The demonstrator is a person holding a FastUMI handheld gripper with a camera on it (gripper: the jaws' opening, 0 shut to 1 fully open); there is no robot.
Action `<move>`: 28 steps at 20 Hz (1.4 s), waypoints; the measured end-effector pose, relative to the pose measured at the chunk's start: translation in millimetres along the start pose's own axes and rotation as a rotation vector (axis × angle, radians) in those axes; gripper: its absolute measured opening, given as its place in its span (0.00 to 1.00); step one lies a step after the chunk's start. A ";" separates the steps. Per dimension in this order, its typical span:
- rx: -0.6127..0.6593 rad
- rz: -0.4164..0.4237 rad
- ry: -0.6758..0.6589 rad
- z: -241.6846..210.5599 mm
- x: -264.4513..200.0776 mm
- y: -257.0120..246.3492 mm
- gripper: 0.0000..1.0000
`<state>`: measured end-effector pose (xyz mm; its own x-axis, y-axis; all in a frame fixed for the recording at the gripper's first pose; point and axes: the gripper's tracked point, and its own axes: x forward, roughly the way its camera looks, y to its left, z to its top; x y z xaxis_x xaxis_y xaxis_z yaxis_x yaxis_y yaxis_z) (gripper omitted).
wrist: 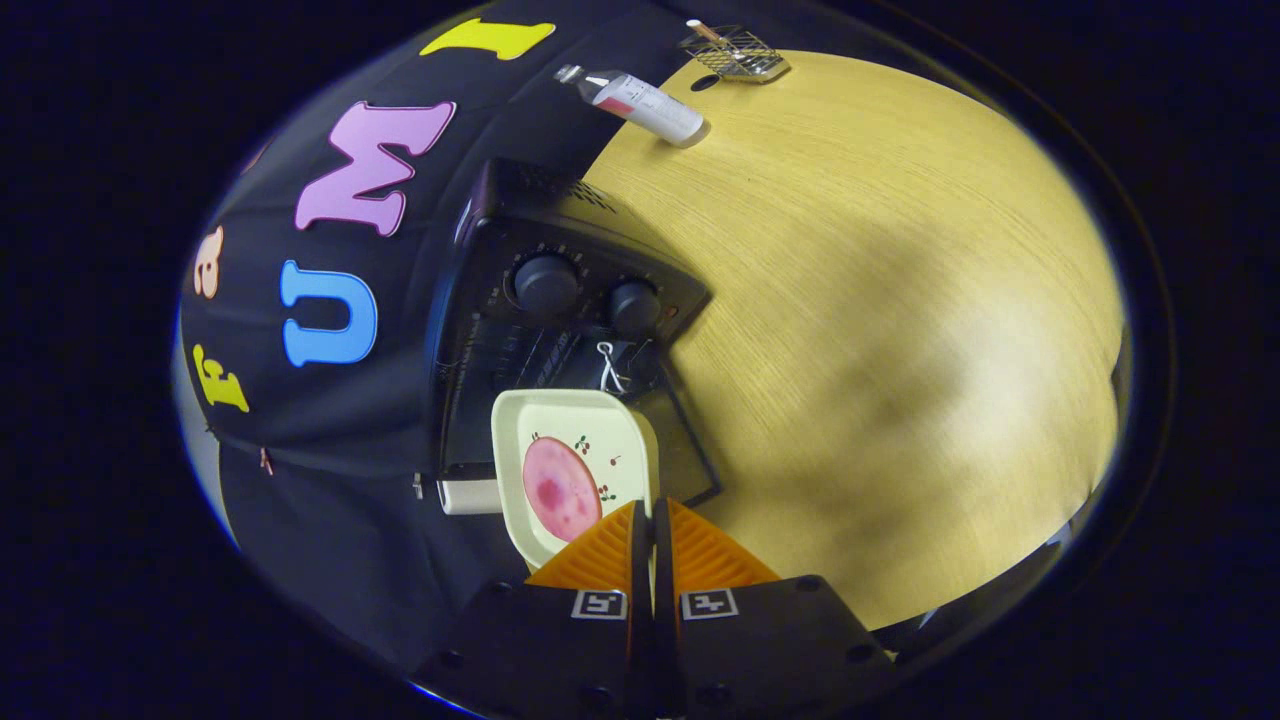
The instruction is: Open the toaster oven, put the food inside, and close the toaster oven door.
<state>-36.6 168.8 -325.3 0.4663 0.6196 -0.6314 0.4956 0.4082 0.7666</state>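
Desk (880, 330): wooden, carries all items. Toaster oven (560, 320) stands against the booth wall, its door (690, 450) dropped open towards the camera, evidently to admit the load. Bottle (640, 102) and wire rack (738, 55) lie well apart at the far side, out of the working path. Plate (540, 420), bearing a pink slice of food (560, 488), is held tilted before the oven opening. Gripper (652, 520): fingers nearly closed, pinching the plate's near rim edge-on so it can be slid inside.

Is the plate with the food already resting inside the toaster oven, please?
No, the plate is pinched at its rim by the gripper, held in front of the toaster oven.
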 end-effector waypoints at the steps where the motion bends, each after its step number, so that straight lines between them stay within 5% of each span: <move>1: 0.024 -0.007 -0.025 -0.7 8.1 6.0 0.05; 17: 0.473 -0.109 -0.319 17.6 100.0 73.2 0.05; 28: 0.557 -0.134 -0.332 0.2 129.5 88.3 0.13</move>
<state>67.7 285.0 -339.4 0.5315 0.3114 -0.7877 0.8281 0.0042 0.5605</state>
